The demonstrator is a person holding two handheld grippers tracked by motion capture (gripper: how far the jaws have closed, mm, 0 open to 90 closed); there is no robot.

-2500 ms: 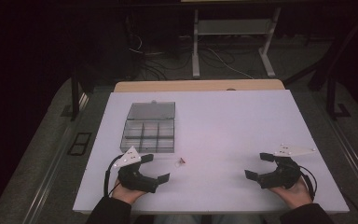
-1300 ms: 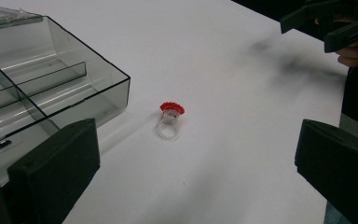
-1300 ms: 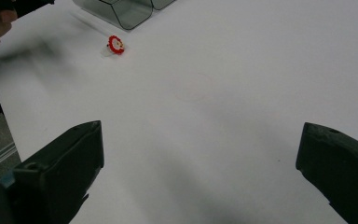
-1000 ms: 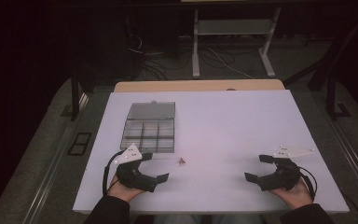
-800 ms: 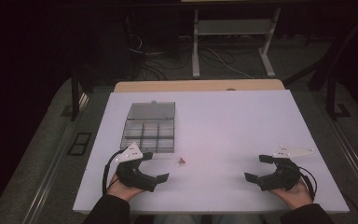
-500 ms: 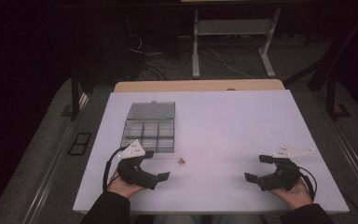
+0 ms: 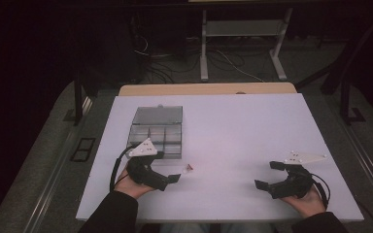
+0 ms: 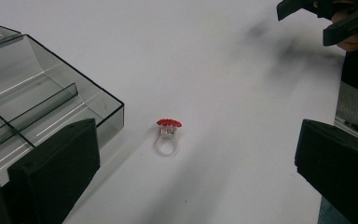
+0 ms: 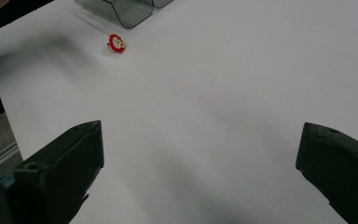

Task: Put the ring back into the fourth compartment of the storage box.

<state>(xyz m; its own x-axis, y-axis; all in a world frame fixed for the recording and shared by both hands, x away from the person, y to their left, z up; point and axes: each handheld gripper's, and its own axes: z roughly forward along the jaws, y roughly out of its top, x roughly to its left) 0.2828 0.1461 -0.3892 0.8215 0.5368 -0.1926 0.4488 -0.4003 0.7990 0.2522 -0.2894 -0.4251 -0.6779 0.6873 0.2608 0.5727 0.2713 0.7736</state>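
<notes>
Gaping wide with nothing between them, the left gripper [image 7: 167, 167] jaws frame a small clear ring with a red top [image 8: 168, 133] lying on the white table [image 7: 233, 126], just off the near corner of the clear compartment box [image 8: 37, 107]. Right gripper [image 7: 268, 175] jaws are equally wide and empty over bare tabletop at the table's near right, well apart from the ring. Both grippers sit low near the front edge, each held in 1 hand.
</notes>
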